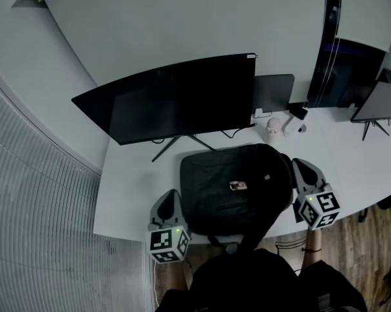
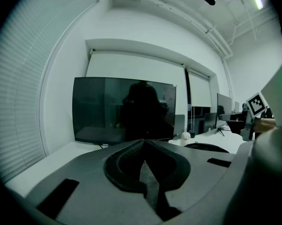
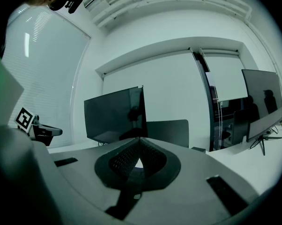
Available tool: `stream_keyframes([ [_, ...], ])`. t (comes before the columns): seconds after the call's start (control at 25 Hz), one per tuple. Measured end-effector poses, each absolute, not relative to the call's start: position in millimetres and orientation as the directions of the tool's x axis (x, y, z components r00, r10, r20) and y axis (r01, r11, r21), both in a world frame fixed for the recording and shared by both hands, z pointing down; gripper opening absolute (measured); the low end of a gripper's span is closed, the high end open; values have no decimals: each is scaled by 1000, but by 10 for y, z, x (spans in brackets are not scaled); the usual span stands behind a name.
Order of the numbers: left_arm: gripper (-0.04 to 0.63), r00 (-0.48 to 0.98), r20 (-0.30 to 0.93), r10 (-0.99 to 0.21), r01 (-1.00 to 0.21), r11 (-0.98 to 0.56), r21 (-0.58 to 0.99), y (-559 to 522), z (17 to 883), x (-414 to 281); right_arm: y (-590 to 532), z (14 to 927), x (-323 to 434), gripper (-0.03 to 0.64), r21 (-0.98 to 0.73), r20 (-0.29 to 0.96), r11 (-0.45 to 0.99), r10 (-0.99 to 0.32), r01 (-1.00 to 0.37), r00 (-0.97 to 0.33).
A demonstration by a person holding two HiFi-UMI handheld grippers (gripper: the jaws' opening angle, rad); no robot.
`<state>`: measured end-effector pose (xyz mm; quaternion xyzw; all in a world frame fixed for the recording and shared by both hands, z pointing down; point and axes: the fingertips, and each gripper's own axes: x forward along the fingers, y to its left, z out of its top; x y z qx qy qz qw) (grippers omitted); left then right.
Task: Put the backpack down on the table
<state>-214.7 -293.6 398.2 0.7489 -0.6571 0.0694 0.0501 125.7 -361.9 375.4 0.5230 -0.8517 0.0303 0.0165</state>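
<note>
A black backpack [image 1: 234, 187] lies flat on the white table [image 1: 130, 187], a small tag on its top face. My left gripper [image 1: 171, 197] rests at the bag's left side, jaws shut with nothing between them [image 2: 144, 141]. My right gripper [image 1: 301, 166] sits at the bag's right side, also shut and empty [image 3: 140, 138]. Neither gripper holds the bag. In the left gripper view a dark curve of the backpack [image 2: 206, 147] shows low to the right. Both grippers point toward the back of the table.
A wide curved monitor [image 1: 176, 103] stands behind the backpack, with a dark panel [image 1: 273, 93] to its right. Small white items [image 1: 272, 129] sit beside it. Another screen [image 1: 380, 103] stands at the far right. My body fills the near edge.
</note>
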Motion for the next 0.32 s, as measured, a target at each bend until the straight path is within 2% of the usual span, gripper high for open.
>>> stream_keyframes([
  [0.32, 15, 117, 171, -978, -991, -125, -39, -2931, 3960, -2190, -3617, 3755, 1235, 14, -15, 55, 449, -892, -894, -449],
])
